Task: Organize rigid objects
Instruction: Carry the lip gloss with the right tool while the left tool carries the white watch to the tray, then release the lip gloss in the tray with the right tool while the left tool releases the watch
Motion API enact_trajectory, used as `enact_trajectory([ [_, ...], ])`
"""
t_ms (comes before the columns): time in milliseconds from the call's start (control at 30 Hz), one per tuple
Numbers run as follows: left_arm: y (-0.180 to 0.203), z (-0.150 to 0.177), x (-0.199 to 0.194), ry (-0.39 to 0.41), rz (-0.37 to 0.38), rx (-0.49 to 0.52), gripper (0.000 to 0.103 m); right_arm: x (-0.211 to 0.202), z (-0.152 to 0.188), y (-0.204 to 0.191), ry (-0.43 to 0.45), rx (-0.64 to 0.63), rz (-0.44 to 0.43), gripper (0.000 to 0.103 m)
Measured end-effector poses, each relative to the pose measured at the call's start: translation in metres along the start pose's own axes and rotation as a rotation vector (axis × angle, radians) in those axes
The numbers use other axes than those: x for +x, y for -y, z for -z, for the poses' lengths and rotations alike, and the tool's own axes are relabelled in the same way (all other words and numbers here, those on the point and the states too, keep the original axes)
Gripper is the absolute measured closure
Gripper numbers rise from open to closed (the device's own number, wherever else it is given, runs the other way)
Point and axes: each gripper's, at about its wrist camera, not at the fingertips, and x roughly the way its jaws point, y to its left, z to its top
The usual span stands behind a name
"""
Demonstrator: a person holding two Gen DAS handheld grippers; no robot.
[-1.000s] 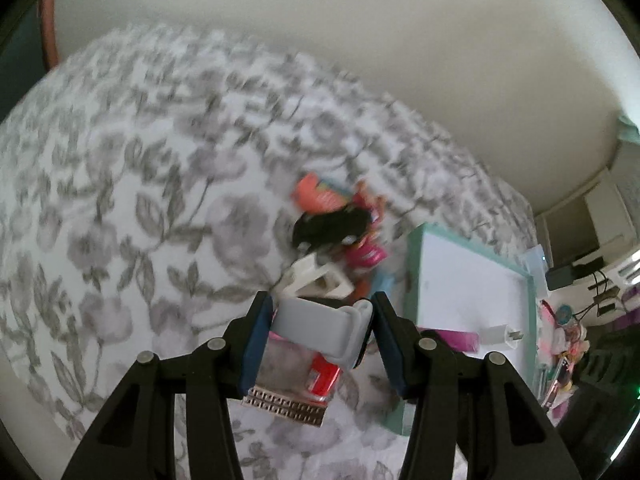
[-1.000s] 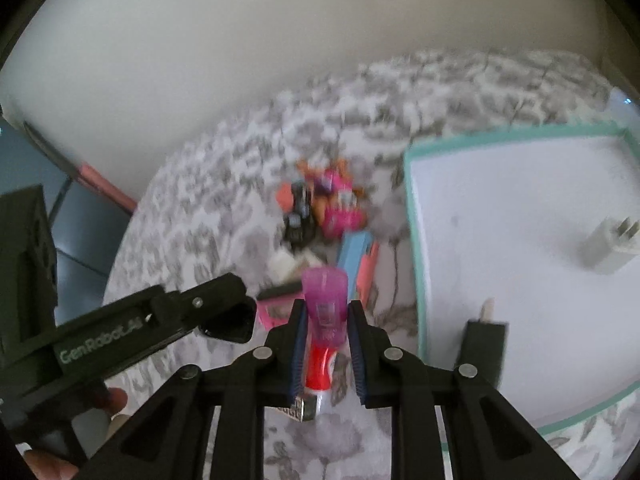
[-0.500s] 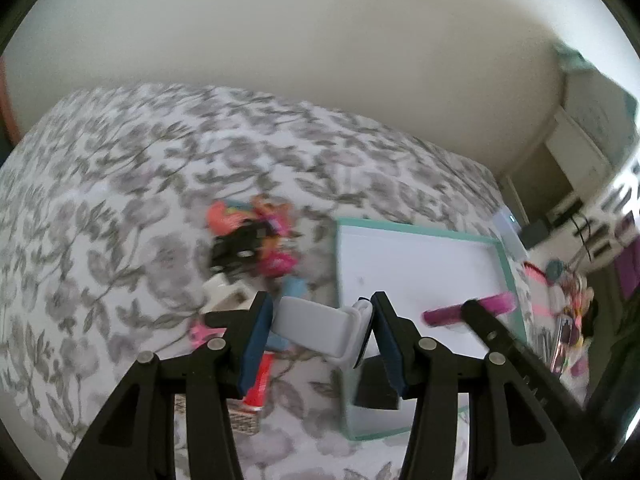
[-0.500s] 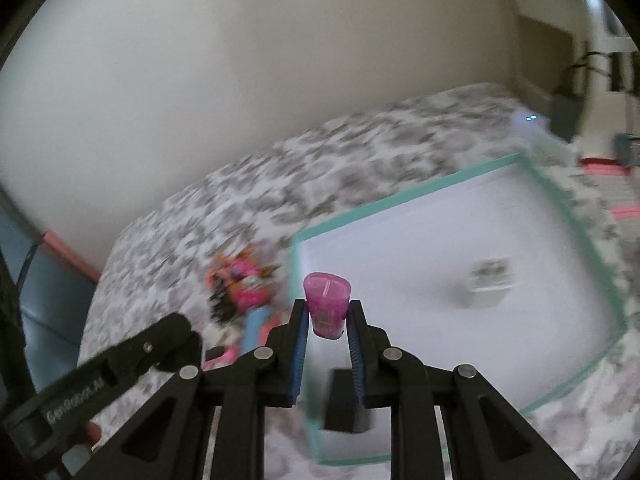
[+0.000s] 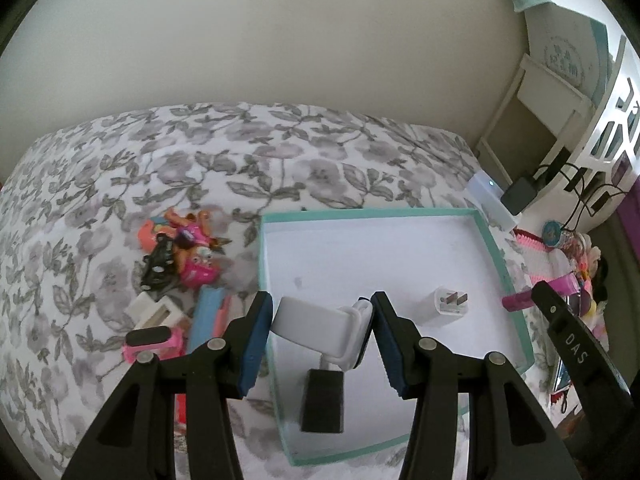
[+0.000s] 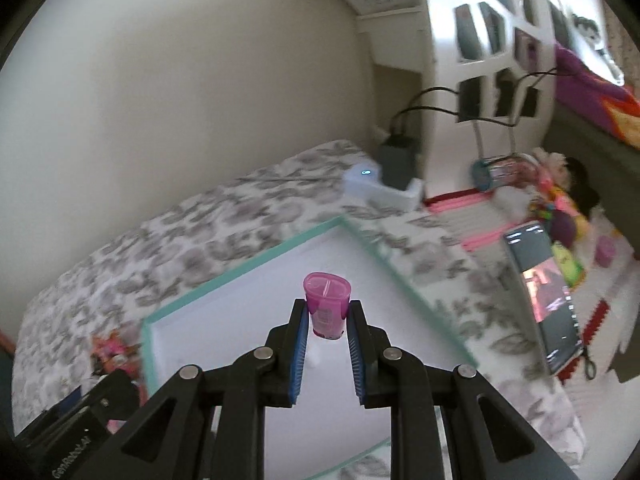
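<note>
My left gripper [image 5: 320, 320] is shut on a white flat case [image 5: 320, 326] and holds it above the near left part of a teal-rimmed white tray [image 5: 496, 248]. A white plug adapter [image 5: 446, 300] lies in the tray. My right gripper [image 6: 327, 316] is shut on a small pink bottle [image 6: 327, 304] and holds it over the same tray [image 6: 240, 280]. The pink bottle also shows at the right in the left wrist view [image 5: 540, 290]. A pile of small toys and cases [image 5: 180, 264] lies on the floral bedspread left of the tray.
A white charger block [image 6: 380, 188] and a black adapter [image 6: 396, 156] sit at the bed's far corner by a white shelf unit [image 6: 492, 32]. A lit phone [image 6: 544, 292] and pink clutter [image 6: 560, 208] lie right of the tray.
Both grippers have swung right from the toy pile to over the tray, each carrying its object. The views now show the shelf and the phone.
</note>
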Motion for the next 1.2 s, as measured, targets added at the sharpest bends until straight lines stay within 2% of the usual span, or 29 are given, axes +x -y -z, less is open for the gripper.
enact_trajectory([
  [233, 0.015, 0.001, 0.022, -0.015, -0.018, 0.041, 0.051, 0.025, 0.005, 0.007, -0.050, -0.005, 0.056, 0.082],
  [467, 0.017, 0.004, 0.034, -0.021, -0.050, 0.062, 0.051, 0.038, 0.012, 0.000, -0.082, -0.058, 0.068, 0.082],
  [567, 0.016, 0.004, 0.035, -0.019, -0.052, 0.059, 0.051, 0.043, 0.014, -0.003, -0.093, -0.071, 0.057, 0.082],
  [700, 0.015, 0.003, 0.033, -0.014, -0.045, 0.056, 0.044, 0.045, 0.015, -0.005, -0.107, -0.074, 0.046, 0.082],
  [1100, 0.007, 0.002, 0.033, -0.019, -0.078, 0.029, 0.042, 0.050, 0.017, -0.004, -0.123, -0.079, 0.062, 0.081],
  [1200, 0.005, 0.002, 0.033, -0.017, -0.083, 0.021, 0.024, 0.050, 0.017, -0.004, -0.123, -0.079, 0.063, 0.081],
])
